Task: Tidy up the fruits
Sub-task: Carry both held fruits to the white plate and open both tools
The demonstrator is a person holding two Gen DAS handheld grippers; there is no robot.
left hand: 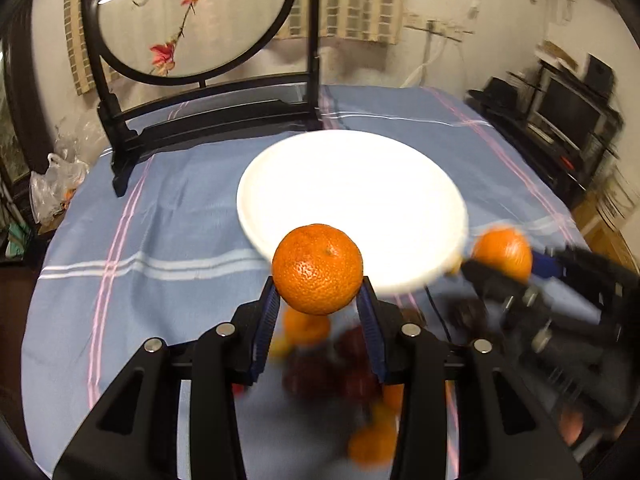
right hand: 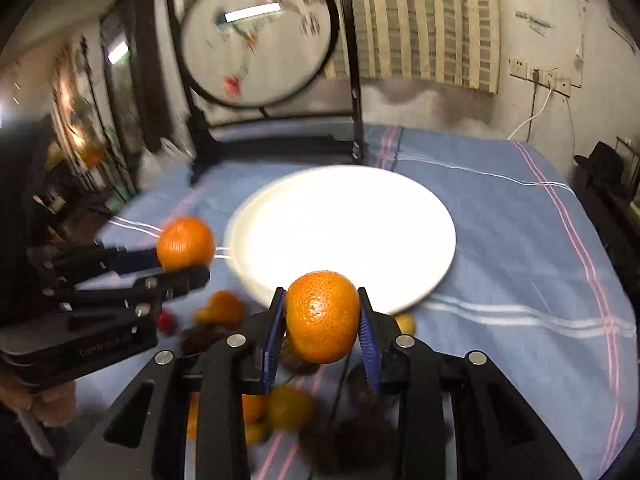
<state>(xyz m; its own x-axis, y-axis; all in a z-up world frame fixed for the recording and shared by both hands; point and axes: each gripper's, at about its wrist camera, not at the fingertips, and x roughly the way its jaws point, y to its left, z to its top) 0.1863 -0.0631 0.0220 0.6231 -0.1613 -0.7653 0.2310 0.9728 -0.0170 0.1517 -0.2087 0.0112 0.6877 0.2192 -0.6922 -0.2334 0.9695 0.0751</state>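
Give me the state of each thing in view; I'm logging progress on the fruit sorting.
left gripper: shut on an orange, lifted.
right gripper: shut on a second orange, lifted.
white plate: empty, flat on the blue cloth.
loose fruit pile: on the cloth, blurred.
round screen: upright behind the plate.

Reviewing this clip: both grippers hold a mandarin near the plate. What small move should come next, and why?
Probably carry both forward over the empty white plate and lower. The left gripper clamps one mandarin, the right gripper another mandarin, both short of the rim.
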